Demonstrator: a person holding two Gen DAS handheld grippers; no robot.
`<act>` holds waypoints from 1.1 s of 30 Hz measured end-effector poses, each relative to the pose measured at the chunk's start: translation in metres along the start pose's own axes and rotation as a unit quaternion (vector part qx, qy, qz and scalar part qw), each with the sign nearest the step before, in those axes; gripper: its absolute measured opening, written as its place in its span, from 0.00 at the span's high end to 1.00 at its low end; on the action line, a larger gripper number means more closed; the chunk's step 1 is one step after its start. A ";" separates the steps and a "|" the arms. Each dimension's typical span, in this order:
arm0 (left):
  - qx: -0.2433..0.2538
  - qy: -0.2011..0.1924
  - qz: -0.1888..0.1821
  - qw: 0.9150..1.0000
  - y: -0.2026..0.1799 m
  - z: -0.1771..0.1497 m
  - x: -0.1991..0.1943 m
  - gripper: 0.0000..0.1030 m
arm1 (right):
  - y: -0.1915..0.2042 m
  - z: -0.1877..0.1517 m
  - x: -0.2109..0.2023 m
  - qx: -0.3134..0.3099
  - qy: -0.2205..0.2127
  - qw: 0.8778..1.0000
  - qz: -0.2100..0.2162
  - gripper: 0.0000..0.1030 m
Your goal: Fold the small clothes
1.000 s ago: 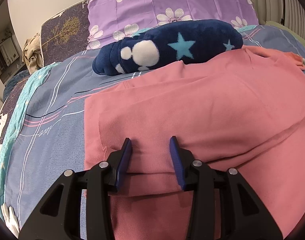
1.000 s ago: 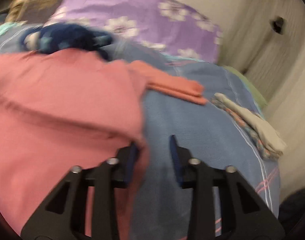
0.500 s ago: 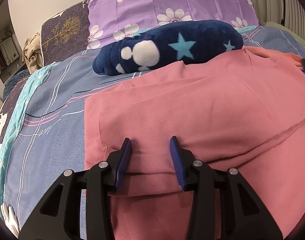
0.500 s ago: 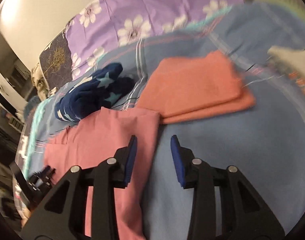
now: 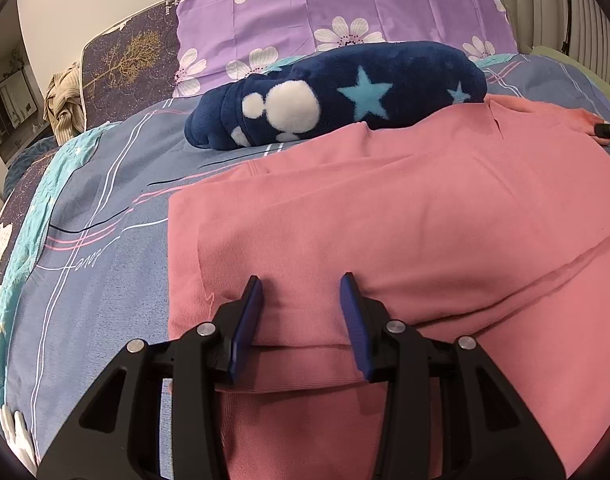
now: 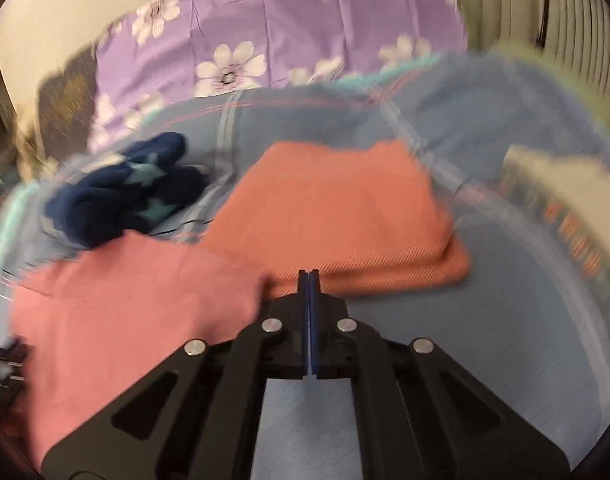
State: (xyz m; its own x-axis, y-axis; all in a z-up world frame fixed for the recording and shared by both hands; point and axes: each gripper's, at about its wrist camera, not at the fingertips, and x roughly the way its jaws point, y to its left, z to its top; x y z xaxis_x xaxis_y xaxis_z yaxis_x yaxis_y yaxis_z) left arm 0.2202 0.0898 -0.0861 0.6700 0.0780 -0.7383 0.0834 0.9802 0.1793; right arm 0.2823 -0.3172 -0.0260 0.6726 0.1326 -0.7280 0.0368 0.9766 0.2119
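Note:
A pink garment [image 5: 385,216] lies spread on the blue bedsheet [image 5: 105,260], with a folded edge nearest me. My left gripper [image 5: 301,292] rests on that near edge, its jaws apart and the flat cloth showing between them. In the blurred right wrist view, my right gripper [image 6: 309,276] is shut, its blue pads together and nothing visible between them. Its tips sit just right of the pink garment's [image 6: 125,300] far corner, at the near edge of a folded orange cloth [image 6: 337,216]. The right gripper's tip [image 5: 604,130] also shows at the far right of the left wrist view.
A navy fleece with stars and white dots [image 5: 337,92] lies behind the pink garment, and a purple flowered pillow [image 5: 345,8] behind that. A pale patterned cloth [image 6: 565,200] lies right of the orange one. A curtain [image 5: 545,0] hangs along the bed's right side.
The right gripper's jaws went from open to shut, and it swung right from the pink garment's edge toward the orange cloth. The left gripper and pink garment have not moved.

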 end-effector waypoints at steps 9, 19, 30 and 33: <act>-0.001 0.000 -0.003 1.000 0.001 0.000 0.000 0.58 | 0.067 -0.102 -0.010 -0.154 0.038 0.987 0.018 0.80; -0.076 -0.038 -0.093 0.992 0.039 -0.034 -0.064 0.32 | 0.037 -0.121 -0.082 -0.064 0.044 0.996 0.041 0.44; -0.059 0.022 -0.196 0.979 0.052 -0.166 -0.144 0.28 | -0.008 -0.210 -0.138 -0.012 0.068 0.990 0.126 0.50; -0.072 0.024 -0.211 0.975 0.051 -0.182 -0.154 0.28 | -0.004 -0.224 -0.149 -0.022 0.064 0.990 0.124 0.46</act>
State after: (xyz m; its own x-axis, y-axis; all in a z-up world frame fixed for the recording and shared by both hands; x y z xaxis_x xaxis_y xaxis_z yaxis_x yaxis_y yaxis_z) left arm -0.0129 0.1607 -0.0812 0.5635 -0.3319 -0.7565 0.2370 0.9422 -0.2368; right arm 0.0165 -0.3028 -0.0645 0.5569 0.3865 -0.7351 -0.1518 0.9176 0.3675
